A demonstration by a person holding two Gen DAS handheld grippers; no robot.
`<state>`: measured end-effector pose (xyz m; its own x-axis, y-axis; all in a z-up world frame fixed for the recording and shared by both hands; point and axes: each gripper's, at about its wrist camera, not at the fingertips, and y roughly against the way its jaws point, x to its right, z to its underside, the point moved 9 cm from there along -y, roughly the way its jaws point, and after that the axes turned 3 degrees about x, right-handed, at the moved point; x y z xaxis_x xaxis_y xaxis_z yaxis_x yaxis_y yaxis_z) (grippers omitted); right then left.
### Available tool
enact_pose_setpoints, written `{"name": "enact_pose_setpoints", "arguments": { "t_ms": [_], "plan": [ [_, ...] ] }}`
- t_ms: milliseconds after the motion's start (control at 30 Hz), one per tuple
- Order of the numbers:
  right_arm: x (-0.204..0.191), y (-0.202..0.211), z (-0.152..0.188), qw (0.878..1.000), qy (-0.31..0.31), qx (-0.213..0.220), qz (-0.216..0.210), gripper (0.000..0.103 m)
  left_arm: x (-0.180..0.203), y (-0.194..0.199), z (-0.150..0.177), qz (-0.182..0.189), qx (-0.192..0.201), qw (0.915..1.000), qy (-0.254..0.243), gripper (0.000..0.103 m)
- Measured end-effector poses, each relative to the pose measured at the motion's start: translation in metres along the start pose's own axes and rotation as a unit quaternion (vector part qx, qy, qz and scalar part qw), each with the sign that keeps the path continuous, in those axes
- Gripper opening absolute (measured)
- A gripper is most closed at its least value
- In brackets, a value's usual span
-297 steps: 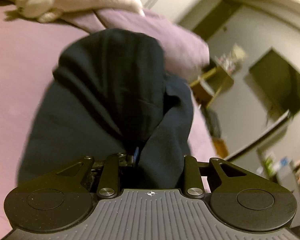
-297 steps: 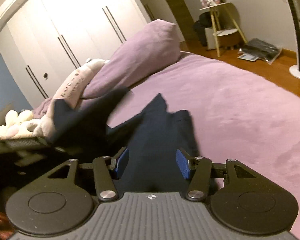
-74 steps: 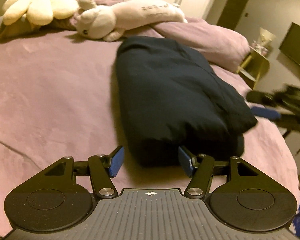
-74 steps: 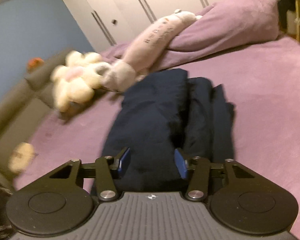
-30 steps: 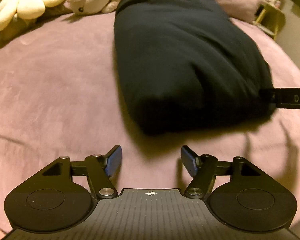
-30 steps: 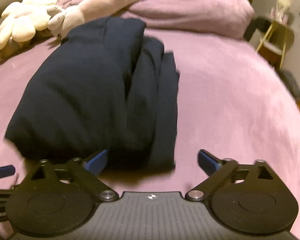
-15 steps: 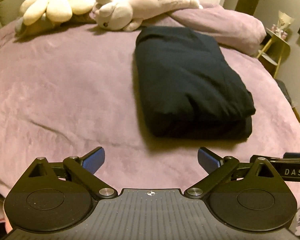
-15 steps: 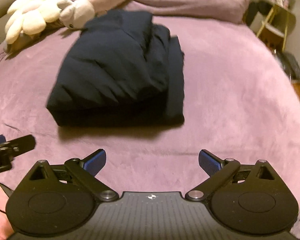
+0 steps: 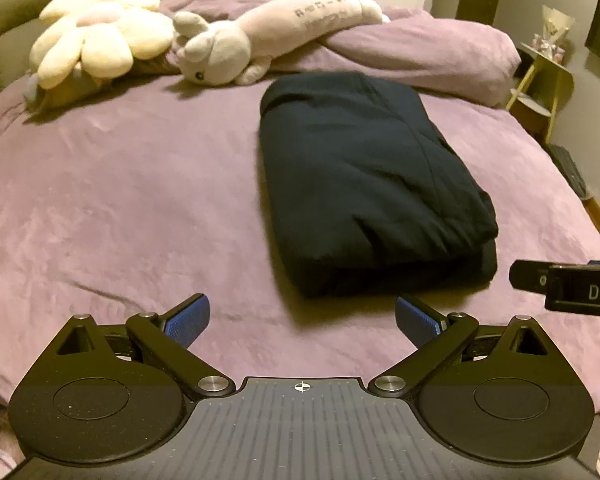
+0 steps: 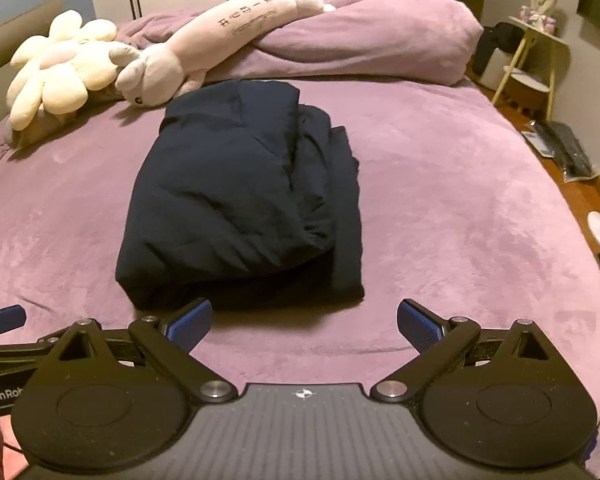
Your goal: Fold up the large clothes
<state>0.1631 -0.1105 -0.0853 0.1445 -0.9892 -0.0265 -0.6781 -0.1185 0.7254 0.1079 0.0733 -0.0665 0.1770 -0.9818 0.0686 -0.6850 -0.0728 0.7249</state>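
A dark navy garment (image 9: 364,176) lies folded into a thick rectangular bundle on the purple bed (image 9: 120,200). In the right wrist view the same garment (image 10: 240,200) shows several stacked layers along its right side. My left gripper (image 9: 302,318) hovers open above the bed in front of the bundle's near end, nothing between its blue pads. My right gripper (image 10: 304,320) is open too, held back from the near edge of the bundle and apart from it. Each gripper's tip shows at the edge of the other's view.
A long pale plush animal (image 9: 268,36) and a cream flower cushion (image 9: 96,44) lie at the head of the bed beside a purple pillow (image 9: 428,56). A yellow side table (image 10: 532,56) stands at the right; dark items lie on the wooden floor (image 10: 568,156).
Both grippers have risen and drawn back from the folded garment, so it looks smaller and farther. The left jaws have spread from part-open to fully wide.
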Motion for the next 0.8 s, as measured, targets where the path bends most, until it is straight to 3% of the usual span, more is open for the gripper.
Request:
{"name": "enact_pose_setpoints", "arguments": {
  "t_ms": [267,800],
  "plan": [
    [-0.0026,0.0007,-0.0013,1.0,0.005,0.0,0.006,0.099,0.0047,-0.0048,0.0031,-0.004,-0.016,0.9998,-0.008,0.102],
    [0.0017,-0.0018,-0.0006,1.0,0.0,-0.005,0.003,0.099,0.0057,-0.0013,0.0,-0.005,-0.012,0.9999,-0.01,0.102]
  ]
}}
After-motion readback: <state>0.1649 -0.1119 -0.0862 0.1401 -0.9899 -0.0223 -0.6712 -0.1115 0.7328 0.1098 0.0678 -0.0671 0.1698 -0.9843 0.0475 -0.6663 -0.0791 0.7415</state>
